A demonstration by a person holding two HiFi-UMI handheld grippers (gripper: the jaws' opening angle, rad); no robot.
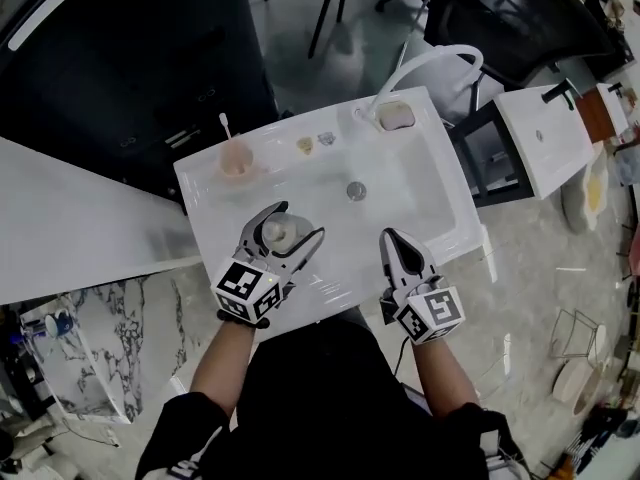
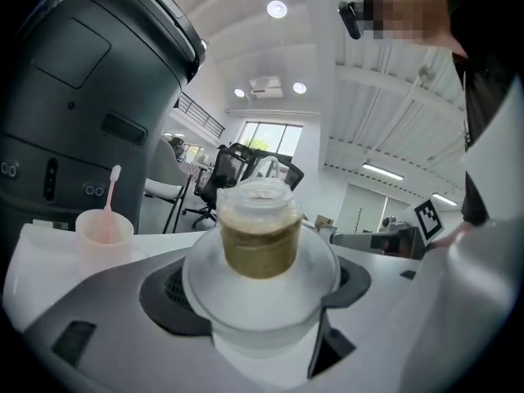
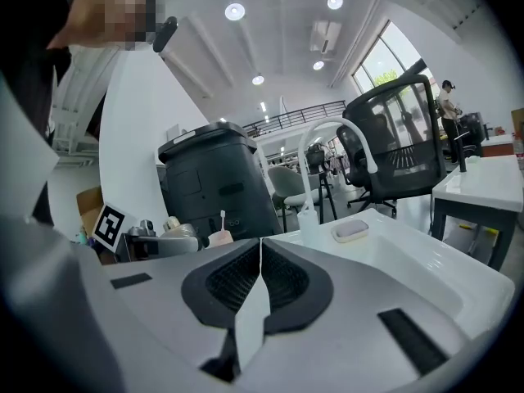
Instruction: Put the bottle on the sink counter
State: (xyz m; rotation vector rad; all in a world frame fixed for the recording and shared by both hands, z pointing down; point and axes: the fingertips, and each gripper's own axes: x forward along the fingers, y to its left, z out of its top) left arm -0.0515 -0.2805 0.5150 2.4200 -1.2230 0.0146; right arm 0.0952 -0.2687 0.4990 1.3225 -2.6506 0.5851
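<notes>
A small clear bottle (image 1: pixel 279 233) with a white cap and brownish contents stands upright between the jaws of my left gripper (image 1: pixel 281 230), which is shut on its wide lower body. It hangs over the front left part of the white sink counter (image 1: pixel 205 183); whether it touches the counter I cannot tell. In the left gripper view the bottle (image 2: pixel 262 237) fills the gap of the left gripper (image 2: pixel 260 278). My right gripper (image 1: pixel 392 240) is shut and holds nothing, near the sink's front edge. In its own view the right gripper (image 3: pixel 260 256) has its pads pressed together.
A pink cup with a toothbrush (image 1: pixel 236 158) stands at the counter's back left. The white faucet (image 1: pixel 430 63) and a soap bar (image 1: pixel 396 116) are at the back right, and the drain (image 1: pixel 356 190) is in the basin. A black bin (image 3: pixel 217 178) stands behind.
</notes>
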